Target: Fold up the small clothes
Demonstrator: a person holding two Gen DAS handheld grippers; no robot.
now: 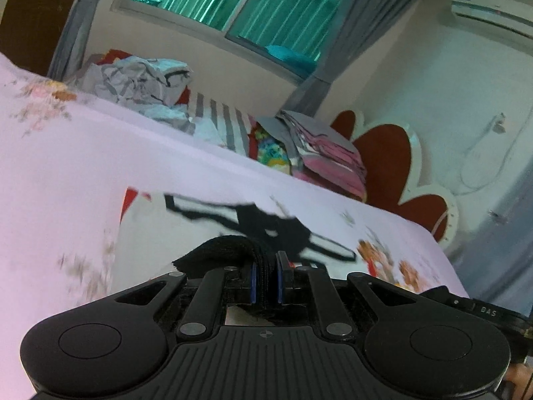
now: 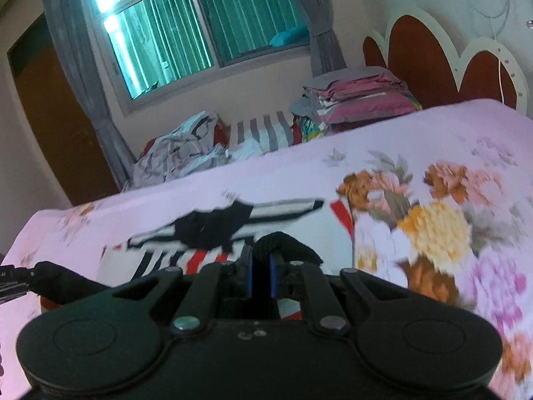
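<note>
The left tool (image 1: 266,278) was clamped on a black fabric edge (image 1: 230,250) of the garment (image 1: 186,233), its 2 blue-edged pads pressed together on the cloth. The right tool (image 2: 261,276) was likewise clamped on a black edge (image 2: 286,245) of the same piece. The garment, white with black and red stripes and a black patch, lay spread on the bed (image 1: 83,153) just ahead of both tools, its near edge lifted into the pads. The bed carried a pink sheet (image 2: 433,140) printed with flowers. At the far side of the bed sat a loose heap of clothes (image 2: 183,156) and, nearer the red headboard (image 2: 419,56), a stack of folded laundry (image 2: 359,96). A window (image 2: 200,23) with grey curtains (image 2: 76,66) stood behind. The view was blurred.
</note>
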